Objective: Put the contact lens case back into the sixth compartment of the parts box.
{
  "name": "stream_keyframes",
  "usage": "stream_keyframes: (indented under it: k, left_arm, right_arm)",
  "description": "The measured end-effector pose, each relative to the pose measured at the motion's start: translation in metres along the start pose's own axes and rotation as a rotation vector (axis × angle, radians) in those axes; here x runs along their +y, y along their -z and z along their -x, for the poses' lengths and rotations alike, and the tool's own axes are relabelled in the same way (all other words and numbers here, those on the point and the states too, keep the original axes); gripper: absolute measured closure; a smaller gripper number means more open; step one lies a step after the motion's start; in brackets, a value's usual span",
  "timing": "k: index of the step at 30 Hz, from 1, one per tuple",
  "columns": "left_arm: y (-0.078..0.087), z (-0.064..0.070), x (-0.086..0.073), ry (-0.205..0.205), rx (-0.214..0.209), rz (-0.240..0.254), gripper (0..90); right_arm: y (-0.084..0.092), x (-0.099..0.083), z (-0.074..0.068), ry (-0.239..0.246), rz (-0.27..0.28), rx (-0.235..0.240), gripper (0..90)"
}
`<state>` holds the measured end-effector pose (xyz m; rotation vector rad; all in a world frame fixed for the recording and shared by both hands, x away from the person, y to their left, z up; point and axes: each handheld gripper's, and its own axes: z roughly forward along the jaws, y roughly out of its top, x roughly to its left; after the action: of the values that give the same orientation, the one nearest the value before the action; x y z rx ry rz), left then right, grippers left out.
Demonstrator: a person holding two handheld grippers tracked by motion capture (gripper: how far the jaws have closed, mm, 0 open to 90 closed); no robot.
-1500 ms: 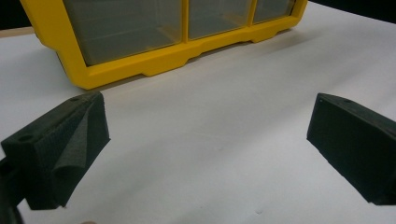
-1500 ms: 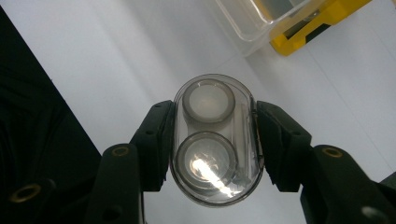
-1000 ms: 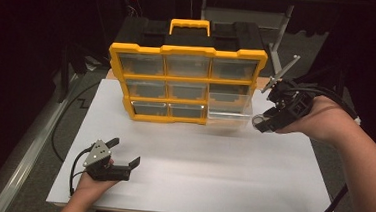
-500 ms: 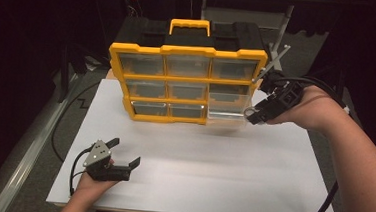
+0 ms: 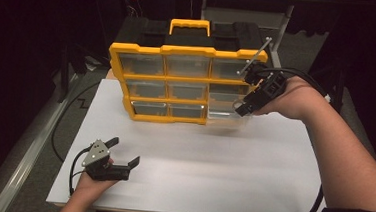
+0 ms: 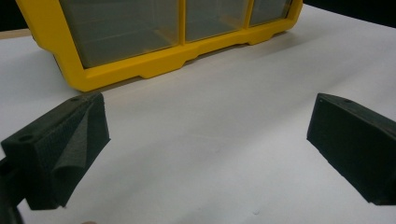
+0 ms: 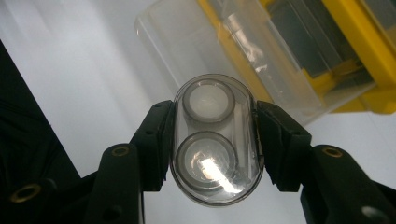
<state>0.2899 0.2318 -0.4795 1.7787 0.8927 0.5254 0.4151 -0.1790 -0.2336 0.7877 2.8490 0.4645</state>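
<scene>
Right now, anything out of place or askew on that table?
One drawer, bottom right of the yellow organizer, is pulled out while the others sit flush. The right tool is clamped on a clear oval case just above it. Nothing spilled or damaged.

The drawer cabinet [image 5: 178, 80] stands at the table's [image 5: 251, 170] far edge. Its bottom right drawer [image 5: 228, 118] juts out, and my right claw [image 5: 243, 107] holds a capsule [image 7: 215, 140] over it. My left claw [image 5: 122, 154] sits near the near left corner.
</scene>
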Motion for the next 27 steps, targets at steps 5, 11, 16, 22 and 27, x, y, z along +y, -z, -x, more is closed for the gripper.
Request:
stream_keyframes:
  k: [5,11,16,22,27]
  left_arm:
    - [0.000,0.000,0.000,0.001,-0.001,-0.001,0.3]
    - [0.000,0.000,0.000,0.008,-0.004,0.007,0.3]
    - [0.002,-0.002,0.001,0.022,-0.008,0.016,0.3]
    - [0.001,-0.001,0.001,0.019,-0.008,0.012,0.3]
    - [0.000,-0.001,0.000,0.009,-0.004,0.006,0.3]
  right_arm:
    - [-0.004,0.009,0.002,0.008,0.005,-0.001,49.8]
    - [-0.010,0.019,0.004,0.006,0.001,-0.008,49.8]
    - [-0.014,0.025,0.007,0.009,0.015,-0.009,49.7]
    - [-0.015,0.031,0.010,0.014,0.026,-0.021,49.7]
    - [-0.019,0.031,0.013,0.019,0.021,-0.031,49.7]
